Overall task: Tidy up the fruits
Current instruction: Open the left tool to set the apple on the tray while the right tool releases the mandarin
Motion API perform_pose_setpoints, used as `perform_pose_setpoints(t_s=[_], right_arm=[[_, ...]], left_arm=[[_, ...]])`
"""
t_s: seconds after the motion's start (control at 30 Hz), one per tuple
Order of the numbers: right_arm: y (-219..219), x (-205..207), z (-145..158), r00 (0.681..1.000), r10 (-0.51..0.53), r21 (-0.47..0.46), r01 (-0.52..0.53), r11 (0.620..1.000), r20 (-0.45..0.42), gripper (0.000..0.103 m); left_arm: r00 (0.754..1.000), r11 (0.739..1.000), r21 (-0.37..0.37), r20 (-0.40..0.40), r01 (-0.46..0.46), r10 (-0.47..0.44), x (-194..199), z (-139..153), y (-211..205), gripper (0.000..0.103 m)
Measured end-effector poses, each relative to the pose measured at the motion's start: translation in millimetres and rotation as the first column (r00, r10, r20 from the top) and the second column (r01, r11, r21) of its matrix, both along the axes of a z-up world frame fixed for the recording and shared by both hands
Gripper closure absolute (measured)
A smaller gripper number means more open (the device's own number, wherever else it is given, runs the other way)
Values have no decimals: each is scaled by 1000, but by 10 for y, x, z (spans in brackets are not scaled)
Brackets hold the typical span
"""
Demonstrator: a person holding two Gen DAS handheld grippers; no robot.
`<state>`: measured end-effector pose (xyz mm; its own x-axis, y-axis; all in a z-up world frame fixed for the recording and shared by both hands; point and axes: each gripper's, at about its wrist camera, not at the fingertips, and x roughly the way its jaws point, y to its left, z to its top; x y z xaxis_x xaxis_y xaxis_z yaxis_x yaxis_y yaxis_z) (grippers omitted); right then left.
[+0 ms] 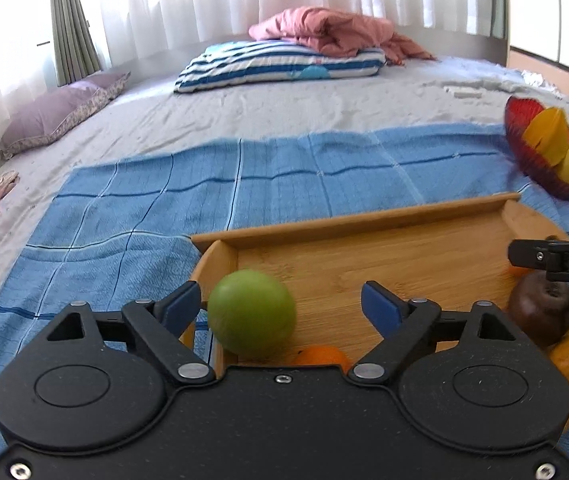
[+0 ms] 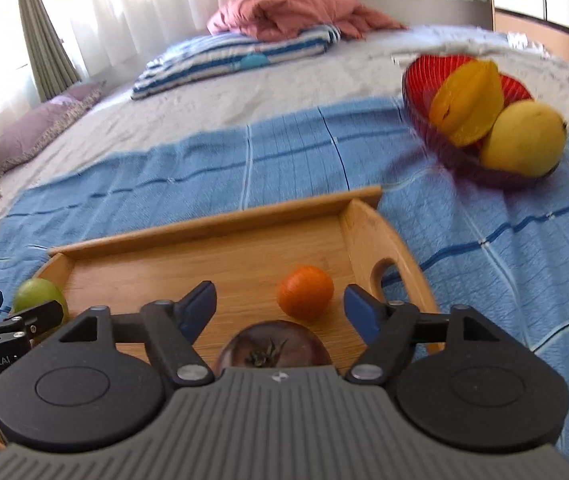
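Here your left gripper stands wide, blue pads clear of the green fruit resting between them at the wooden tray's left wall. Your right gripper is wide too, nothing clasped; the dark fruit beneath it is half hidden by the gripper body, the orange just ahead. The red basket on the blue cloth is blurred, holding a starfruit and a yellow mango. In the left view the basket is cut off by the frame edge.
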<state>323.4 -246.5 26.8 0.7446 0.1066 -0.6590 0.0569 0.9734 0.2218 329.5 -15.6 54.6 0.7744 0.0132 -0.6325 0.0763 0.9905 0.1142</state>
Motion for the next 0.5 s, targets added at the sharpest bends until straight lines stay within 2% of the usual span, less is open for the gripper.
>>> perform_pose_setpoints(t_s=[0.07, 0.2, 0.3, 0.5], right_arm=[[-4, -98, 82, 999, 2, 16, -3, 1000, 37, 14], [15, -301, 243, 995, 12, 24, -15, 1000, 102, 10], [42, -484, 336, 988, 22, 18, -25, 1000, 154, 9], [62, -876, 368, 976, 49, 26, -56, 998, 210, 6]], left_arm=[[1000, 1000, -12, 12, 12, -12, -99, 81, 3, 13], [999, 999, -12, 41, 36, -35, -336, 233, -11, 10], [997, 998, -38, 56, 49, -47, -528, 327, 6, 9], [995, 995, -88, 83, 57, -49, -980, 440, 80, 6]])
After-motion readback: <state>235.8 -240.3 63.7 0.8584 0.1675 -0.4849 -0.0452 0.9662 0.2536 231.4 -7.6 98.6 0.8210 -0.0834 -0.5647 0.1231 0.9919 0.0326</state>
